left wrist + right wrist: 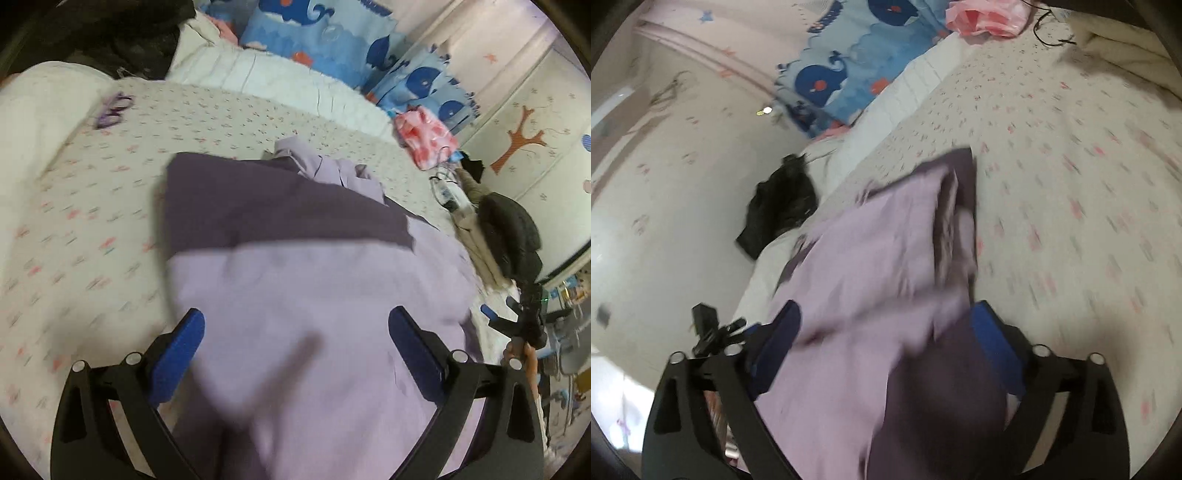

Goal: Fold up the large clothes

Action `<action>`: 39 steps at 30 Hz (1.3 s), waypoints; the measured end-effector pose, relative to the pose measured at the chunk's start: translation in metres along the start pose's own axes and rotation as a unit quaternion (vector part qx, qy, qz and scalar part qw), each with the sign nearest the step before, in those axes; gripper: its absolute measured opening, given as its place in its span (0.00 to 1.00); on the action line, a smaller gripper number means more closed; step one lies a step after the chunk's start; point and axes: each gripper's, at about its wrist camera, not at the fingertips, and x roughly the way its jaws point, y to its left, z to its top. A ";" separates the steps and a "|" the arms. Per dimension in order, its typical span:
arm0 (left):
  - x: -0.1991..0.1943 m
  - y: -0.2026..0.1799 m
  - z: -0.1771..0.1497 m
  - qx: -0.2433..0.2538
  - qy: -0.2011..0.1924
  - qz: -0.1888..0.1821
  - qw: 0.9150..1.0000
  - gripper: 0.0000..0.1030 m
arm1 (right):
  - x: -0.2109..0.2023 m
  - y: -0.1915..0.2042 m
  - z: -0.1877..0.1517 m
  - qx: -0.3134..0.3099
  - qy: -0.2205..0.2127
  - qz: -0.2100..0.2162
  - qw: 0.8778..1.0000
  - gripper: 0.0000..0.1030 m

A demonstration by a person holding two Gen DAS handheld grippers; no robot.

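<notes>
Left wrist view: the two-tone lilac and dark purple cloth garment (295, 229) lies on the flower-print bed sheet (92, 240), long axis running toward 12 o'clock. Left gripper (295, 332) and right gripper (886, 321) straddle its near edge, jaws spread, grasping nothing visibly.

The left gripper (295, 334) has a black frame of angled struts, silver round screws at the joints, and flat blue pads (184, 354) on the fingers. The right gripper (890, 328) looks the same, though blurred.
</notes>
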 end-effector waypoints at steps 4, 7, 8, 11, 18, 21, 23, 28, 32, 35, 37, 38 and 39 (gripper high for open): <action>-0.048 0.026 -0.060 -0.009 0.008 0.005 1.000 0.93 | -0.041 -0.022 -0.067 0.019 0.061 0.021 0.998 0.93; -0.071 0.040 -0.107 -0.013 0.021 0.053 0.998 0.93 | -0.053 -0.031 -0.115 0.037 0.109 0.026 0.993 0.93; -0.077 0.043 -0.123 -0.022 0.025 0.054 0.998 0.93 | -0.055 -0.037 -0.132 0.044 0.123 0.034 0.991 0.93; -0.089 0.045 -0.156 -0.036 0.030 0.054 0.997 0.93 | -0.061 -0.053 -0.167 0.074 0.146 0.063 0.984 0.93; -0.088 0.018 -0.200 0.008 0.061 0.038 0.997 0.93 | -0.065 -0.059 -0.202 0.113 0.149 0.152 0.971 0.93; -0.088 0.018 -0.211 0.007 0.073 0.016 0.997 0.93 | -0.065 -0.058 -0.203 0.113 0.150 0.154 0.970 0.93; -0.092 0.025 -0.216 -0.006 0.068 0.008 0.998 0.93 | -0.063 -0.058 -0.206 0.111 0.158 0.144 0.971 0.93; -0.090 0.063 -0.238 -0.086 0.088 -0.053 0.991 0.93 | -0.048 -0.067 -0.220 0.122 0.187 0.137 0.965 0.93; -0.084 0.060 -0.261 -0.111 0.113 -0.133 0.978 0.93 | -0.044 -0.062 -0.234 0.125 0.202 0.177 0.955 0.93; -0.074 0.039 -0.273 -0.084 0.150 -0.163 0.972 0.93 | -0.041 -0.049 -0.242 0.116 0.218 0.208 0.946 0.93; -0.068 0.026 -0.279 -0.065 0.167 -0.166 0.970 0.93 | -0.044 -0.039 -0.244 0.100 0.220 0.212 0.947 0.93; -0.069 0.021 -0.279 -0.059 0.165 -0.162 0.971 0.93 | -0.048 -0.034 -0.243 0.093 0.213 0.214 0.949 0.93; -0.071 0.017 -0.278 -0.054 0.156 -0.154 0.974 0.92 | -0.051 -0.031 -0.243 0.091 0.206 0.219 0.949 0.92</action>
